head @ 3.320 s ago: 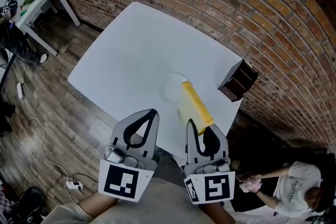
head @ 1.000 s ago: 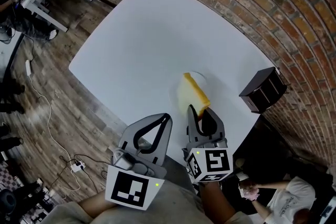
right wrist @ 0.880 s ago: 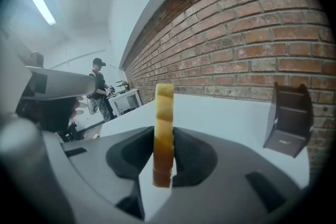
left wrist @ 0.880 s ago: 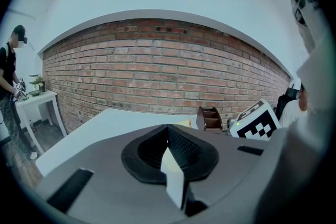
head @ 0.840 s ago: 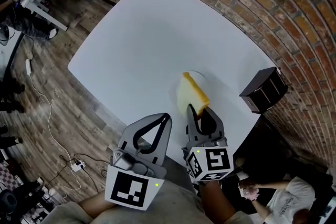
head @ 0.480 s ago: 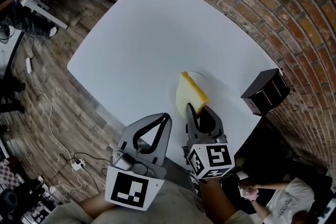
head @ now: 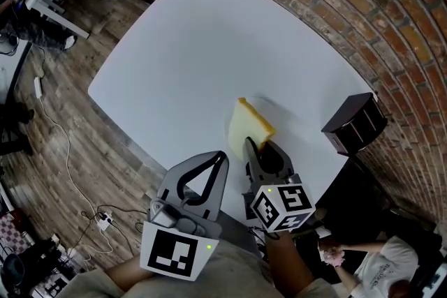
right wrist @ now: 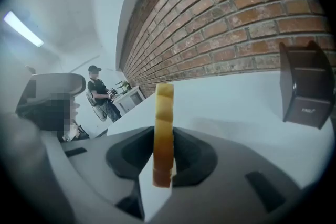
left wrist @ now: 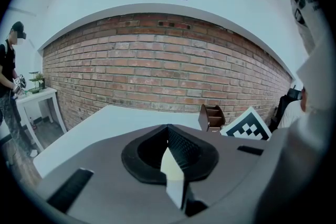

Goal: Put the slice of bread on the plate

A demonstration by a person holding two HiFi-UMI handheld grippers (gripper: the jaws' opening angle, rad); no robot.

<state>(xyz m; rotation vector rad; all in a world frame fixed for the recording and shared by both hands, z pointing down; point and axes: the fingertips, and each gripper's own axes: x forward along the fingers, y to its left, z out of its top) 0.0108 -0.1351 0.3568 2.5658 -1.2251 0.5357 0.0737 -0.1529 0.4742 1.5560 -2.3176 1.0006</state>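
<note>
Two jaws of the right gripper (head: 249,144) are pinching the bread slice (head: 248,123) by its crust, edge-up above the near-right edge of the desk (head: 195,45), likely for laying onto the plate; the left gripper (head: 215,155) is idling closed, empty.

left gripper (left wrist: 168,132) fingers pressed together; brick wall (left wrist: 157,60) ahead

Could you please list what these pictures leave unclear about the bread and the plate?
The plate: head view, mostly under the slice of bread, and white on the white table, so its rim hardly shows.
Contact between bread and plate: the right tool covers the slice's lower edge in the head view; the right gripper view shows it only edge-on.
The dark wooden box: contents too small to tell.
</note>
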